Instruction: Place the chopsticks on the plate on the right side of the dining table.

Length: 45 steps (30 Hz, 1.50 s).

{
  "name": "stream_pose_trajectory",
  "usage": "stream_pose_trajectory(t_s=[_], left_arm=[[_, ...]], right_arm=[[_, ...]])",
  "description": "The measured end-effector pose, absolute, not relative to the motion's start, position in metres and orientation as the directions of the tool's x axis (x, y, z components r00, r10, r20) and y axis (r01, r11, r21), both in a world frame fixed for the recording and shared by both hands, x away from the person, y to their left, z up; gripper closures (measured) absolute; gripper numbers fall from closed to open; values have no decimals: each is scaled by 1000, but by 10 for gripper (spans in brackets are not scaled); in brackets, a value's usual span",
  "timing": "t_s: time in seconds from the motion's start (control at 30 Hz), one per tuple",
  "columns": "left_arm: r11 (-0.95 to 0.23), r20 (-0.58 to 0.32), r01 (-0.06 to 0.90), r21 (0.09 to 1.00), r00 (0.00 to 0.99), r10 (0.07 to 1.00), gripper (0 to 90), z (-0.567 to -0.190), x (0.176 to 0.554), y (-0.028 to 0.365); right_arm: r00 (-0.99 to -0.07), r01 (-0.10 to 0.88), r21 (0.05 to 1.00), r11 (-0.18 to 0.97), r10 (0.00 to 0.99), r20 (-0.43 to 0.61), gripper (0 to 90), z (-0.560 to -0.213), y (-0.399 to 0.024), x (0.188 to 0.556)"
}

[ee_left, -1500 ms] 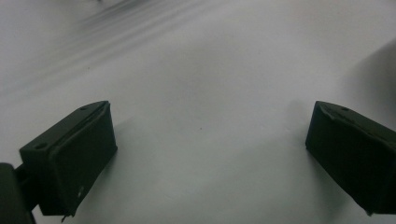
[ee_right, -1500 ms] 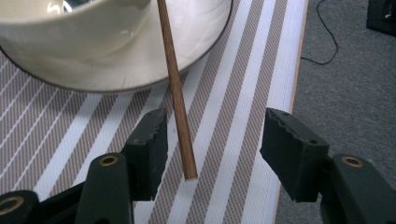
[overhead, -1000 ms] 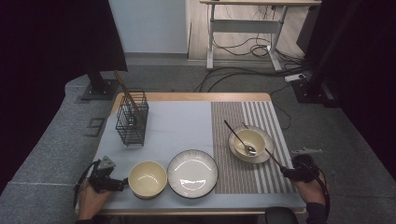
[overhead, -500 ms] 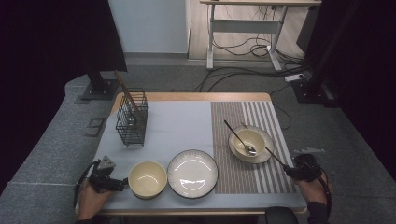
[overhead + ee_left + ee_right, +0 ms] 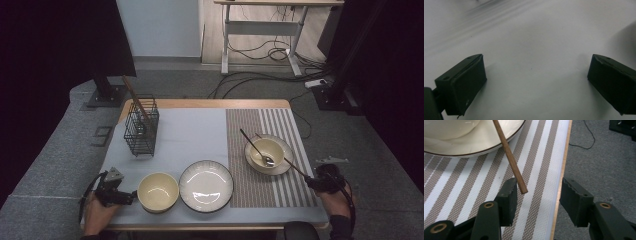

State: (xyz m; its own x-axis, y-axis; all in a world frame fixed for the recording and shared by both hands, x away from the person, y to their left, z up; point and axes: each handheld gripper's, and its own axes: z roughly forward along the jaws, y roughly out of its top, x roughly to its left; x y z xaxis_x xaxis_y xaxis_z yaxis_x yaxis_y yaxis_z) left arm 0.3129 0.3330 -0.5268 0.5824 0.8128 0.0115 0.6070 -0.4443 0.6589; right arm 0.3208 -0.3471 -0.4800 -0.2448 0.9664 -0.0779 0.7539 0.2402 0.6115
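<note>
While your right gripper is sitting spread around the smooth round wooden stick's tip, unpinched, it's leaning off the glossy cream bowl at 3 o'clock; your left gripper is gaping over plain cloth.

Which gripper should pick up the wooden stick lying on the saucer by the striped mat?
Right. The right gripper has its jaws open around the end of the wooden stick, not yet pressing it. The left gripper sits beside the yellow bowl, across the table.
</note>
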Motion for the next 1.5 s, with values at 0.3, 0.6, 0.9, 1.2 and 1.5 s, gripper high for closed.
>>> stream_pose_trajectory(t_s=[0.3,0.6,0.9,1.2,1.5], left_arm=[[-444,12,607,659,582,813,20,-527,313,333],[-444,12,607,659,582,813,20,-527,313,333],[-444,11,607,659,582,813,20,-527,313,333],[-444,11,607,659,582,813,20,-527,313,333],[-444,12,607,659,582,813,20,-527,313,333]], right_arm=[[-262,774,584,245,963,-58,554,-480,-347,317],[-247,774,589,234,967,-60,623,-483,-351,322],[-258,759,602,249,963,-74,641,-483,-352,329],[-257,759,599,255,963,-84,574,-481,-349,328],[-254,772,587,243,965,-65,639,-482,-351,323]])
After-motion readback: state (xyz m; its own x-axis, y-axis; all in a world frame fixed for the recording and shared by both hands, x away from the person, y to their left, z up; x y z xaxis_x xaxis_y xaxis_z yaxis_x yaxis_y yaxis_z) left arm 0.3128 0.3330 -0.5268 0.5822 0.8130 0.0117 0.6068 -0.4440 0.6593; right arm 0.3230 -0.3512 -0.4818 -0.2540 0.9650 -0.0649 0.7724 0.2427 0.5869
